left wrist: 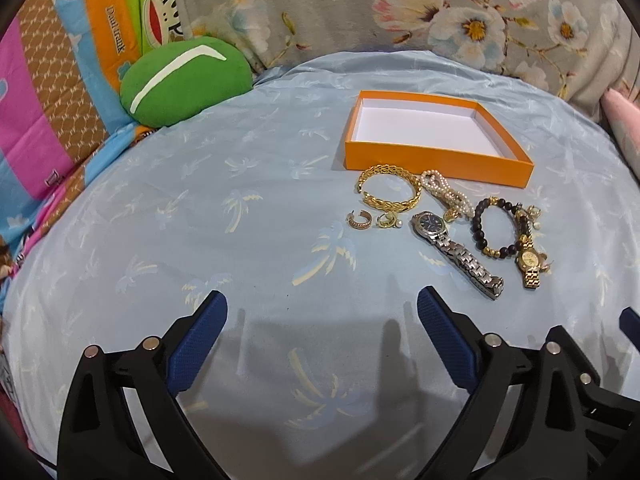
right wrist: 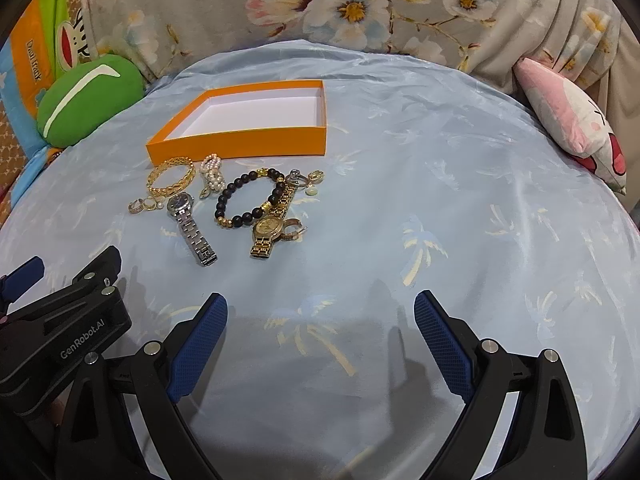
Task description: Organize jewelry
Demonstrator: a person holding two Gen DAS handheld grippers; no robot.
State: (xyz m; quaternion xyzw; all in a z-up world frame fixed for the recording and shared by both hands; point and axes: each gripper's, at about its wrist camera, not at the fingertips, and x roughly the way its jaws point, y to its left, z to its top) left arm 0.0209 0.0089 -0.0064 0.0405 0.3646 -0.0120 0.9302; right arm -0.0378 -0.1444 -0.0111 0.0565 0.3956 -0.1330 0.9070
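Note:
An empty orange box (left wrist: 436,158) (right wrist: 236,144) with a white inside lies on the blue sheet. In front of it lie a gold bangle (left wrist: 389,193) (right wrist: 170,182), a pearl bracelet (left wrist: 444,194) (right wrist: 212,178), a silver watch (left wrist: 456,254) (right wrist: 192,228), a black bead bracelet (left wrist: 496,228) (right wrist: 250,198), a gold watch (left wrist: 528,260) (right wrist: 268,232) and small earrings (left wrist: 356,221) (right wrist: 138,205). My left gripper (left wrist: 322,312) is open and empty, short of the jewelry. My right gripper (right wrist: 320,312) is open and empty, to the right of the left one.
A green cushion (left wrist: 186,80) (right wrist: 86,100) lies at the far left. A pink and white cushion (right wrist: 572,120) lies at the far right. Floral fabric (left wrist: 360,8) runs along the back. The left gripper's body (right wrist: 60,320) shows in the right wrist view.

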